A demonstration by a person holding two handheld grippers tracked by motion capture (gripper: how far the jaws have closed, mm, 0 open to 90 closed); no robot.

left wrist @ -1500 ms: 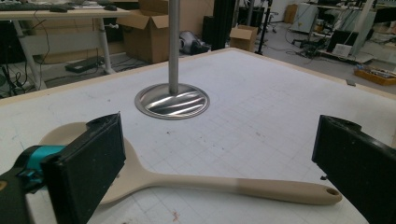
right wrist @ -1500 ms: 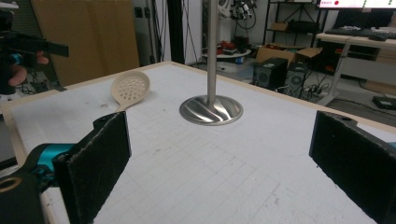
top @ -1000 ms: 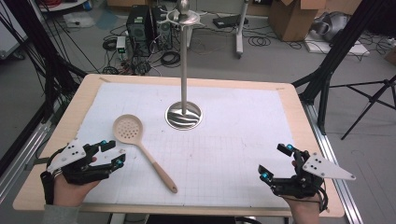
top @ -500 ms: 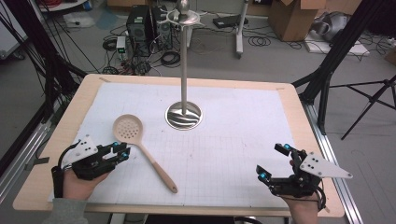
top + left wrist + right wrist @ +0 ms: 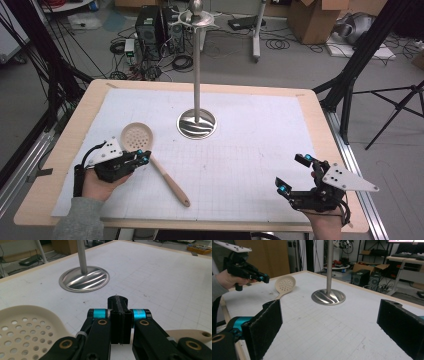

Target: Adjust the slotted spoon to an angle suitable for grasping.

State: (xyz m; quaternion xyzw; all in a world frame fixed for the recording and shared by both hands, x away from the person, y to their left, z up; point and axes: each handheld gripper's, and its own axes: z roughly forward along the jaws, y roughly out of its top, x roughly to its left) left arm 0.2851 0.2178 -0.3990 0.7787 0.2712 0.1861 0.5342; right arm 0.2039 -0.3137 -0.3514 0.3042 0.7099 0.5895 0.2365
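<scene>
Slotted spoon lies on gridded table; left tool closed empty, right tool open.

L gripper shifted over spoon neck, fingers closed empty.

A lab is indicated by black computer towers, tangled black cables on the grey floor, brown cardboard boxes and black tripod legs.
</scene>
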